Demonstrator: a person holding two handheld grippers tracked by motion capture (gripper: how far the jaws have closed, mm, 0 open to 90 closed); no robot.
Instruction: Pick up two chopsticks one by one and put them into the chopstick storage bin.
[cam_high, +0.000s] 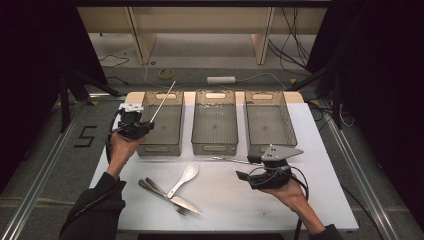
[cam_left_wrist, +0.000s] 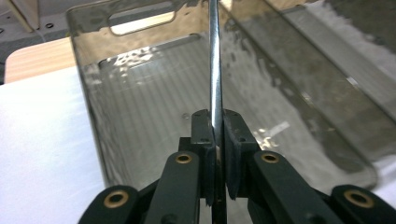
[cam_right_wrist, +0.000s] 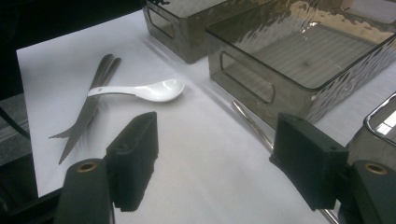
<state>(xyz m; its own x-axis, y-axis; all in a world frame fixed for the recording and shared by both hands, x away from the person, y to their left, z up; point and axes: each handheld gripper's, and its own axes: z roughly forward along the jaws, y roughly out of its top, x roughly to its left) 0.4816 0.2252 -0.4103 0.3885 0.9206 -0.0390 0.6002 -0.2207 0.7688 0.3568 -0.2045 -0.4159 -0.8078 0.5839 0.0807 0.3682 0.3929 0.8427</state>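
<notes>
From the left, my left gripper (cam_high: 141, 126) is pinched tight on a thin metal chopstick (cam_high: 163, 102), which slants up and away over the left bin (cam_high: 161, 148); in the left gripper view the rod (cam_left_wrist: 215, 70) runs straight out from between the pads with the bin's ribbed floor beneath it. I judge the step in hand to be dropping this chopstick into that bin, and to do it well I would bring the gripper over the near wall, tip the rod flatter so it lies along the bin's length, and only then let the jaws part, low enough that it does not bounce out. Further right, on the table (cam_high: 320, 200), a white spoon (cam_high: 184, 179) lies across a knife (cam_high: 172, 198) and fork (cam_high: 160, 196), and the middle bin (cam_high: 214, 147) looks empty. A second chopstick (cam_high: 230, 160) lies on the table just in front of the bins. My right gripper (cam_high: 248, 167) hovers beside it with its jaws spread wide, holding nothing, and the right bin (cam_high: 254, 149) sits just behind.
</notes>
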